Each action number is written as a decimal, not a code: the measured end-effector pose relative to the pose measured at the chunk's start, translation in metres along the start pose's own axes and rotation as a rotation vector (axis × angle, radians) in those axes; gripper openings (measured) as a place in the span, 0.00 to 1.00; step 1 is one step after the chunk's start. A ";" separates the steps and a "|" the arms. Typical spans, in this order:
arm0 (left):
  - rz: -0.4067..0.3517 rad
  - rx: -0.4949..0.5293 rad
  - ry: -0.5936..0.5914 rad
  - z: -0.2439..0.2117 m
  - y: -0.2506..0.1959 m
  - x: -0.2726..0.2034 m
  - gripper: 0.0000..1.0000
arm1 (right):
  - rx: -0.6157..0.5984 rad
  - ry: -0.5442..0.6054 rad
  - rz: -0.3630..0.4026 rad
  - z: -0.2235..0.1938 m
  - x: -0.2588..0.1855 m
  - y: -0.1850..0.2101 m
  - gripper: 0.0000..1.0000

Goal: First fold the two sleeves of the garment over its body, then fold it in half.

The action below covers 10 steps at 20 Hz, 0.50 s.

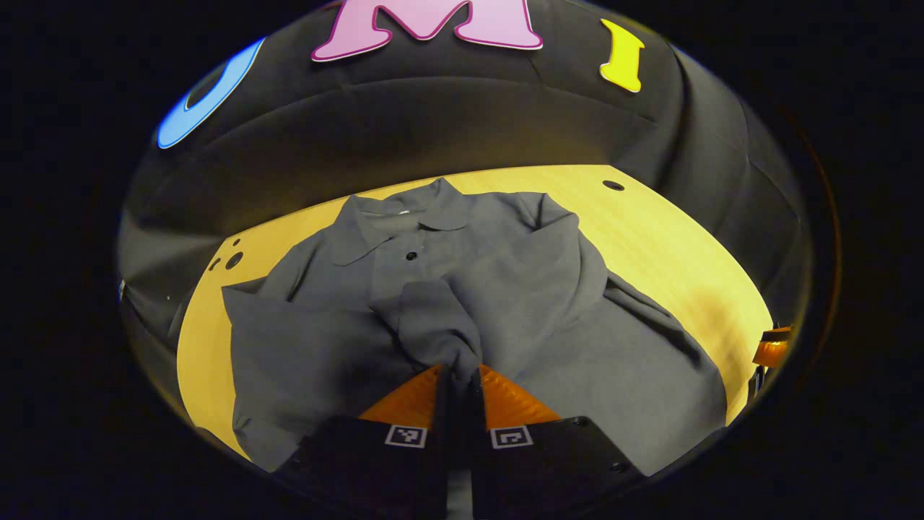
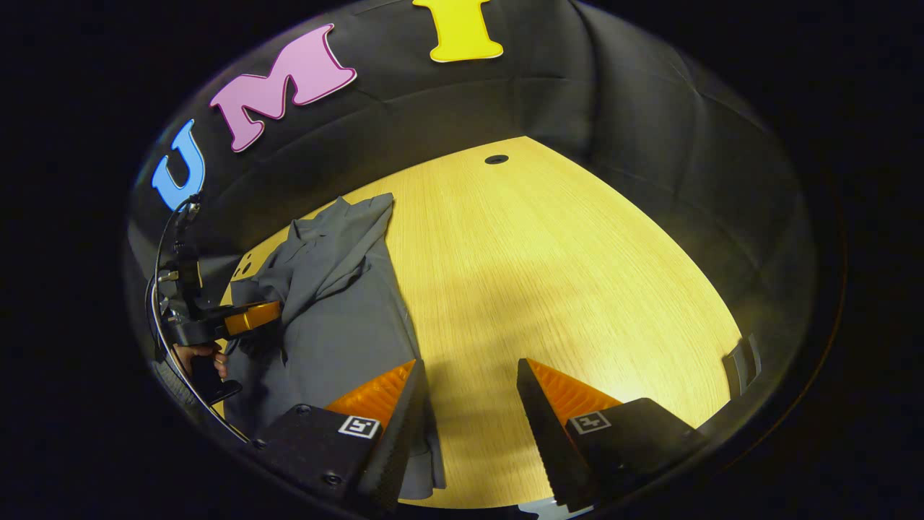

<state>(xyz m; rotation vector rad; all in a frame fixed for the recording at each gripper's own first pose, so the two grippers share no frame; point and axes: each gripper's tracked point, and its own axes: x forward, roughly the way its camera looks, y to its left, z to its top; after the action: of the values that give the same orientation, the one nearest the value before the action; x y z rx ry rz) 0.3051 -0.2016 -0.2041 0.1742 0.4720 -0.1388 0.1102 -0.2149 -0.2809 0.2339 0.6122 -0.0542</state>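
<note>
A grey collared shirt (image 1: 447, 289) lies face up on the yellow wooden table (image 1: 671, 245), its collar toward the far wall. One sleeve (image 1: 534, 274) is folded across the chest. My left gripper (image 1: 460, 375) is shut on the other sleeve (image 1: 433, 321), holding its bunched end above the shirt's middle. In the right gripper view the same shirt (image 2: 339, 303) lies at the left, with the left gripper (image 2: 249, 318) over it and a hand (image 2: 198, 354) holding it. My right gripper (image 2: 468, 404) stands open over bare table beside the shirt's hem edge, nothing between its fingers.
The table has small round holes at its far corners (image 1: 613, 185) (image 2: 496, 159). Black cloth walls close in behind and at both sides. Wide bare tabletop (image 2: 548, 274) stretches to the right of the shirt.
</note>
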 end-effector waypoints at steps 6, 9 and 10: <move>-0.087 0.036 -0.029 0.008 -0.034 -0.011 0.59 | 0.000 0.002 0.005 -0.005 -0.003 0.004 0.80; -0.204 0.035 -0.064 0.013 -0.066 -0.031 0.68 | 0.001 -0.003 -0.006 -0.008 -0.010 0.003 0.80; -0.224 0.050 -0.073 0.014 -0.070 -0.038 0.70 | 0.006 -0.005 -0.009 -0.009 -0.013 0.003 0.80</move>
<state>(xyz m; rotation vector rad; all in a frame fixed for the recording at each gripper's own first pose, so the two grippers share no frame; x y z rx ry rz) 0.2657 -0.2696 -0.1842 0.1640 0.4142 -0.3754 0.0948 -0.2099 -0.2804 0.2369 0.6083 -0.0658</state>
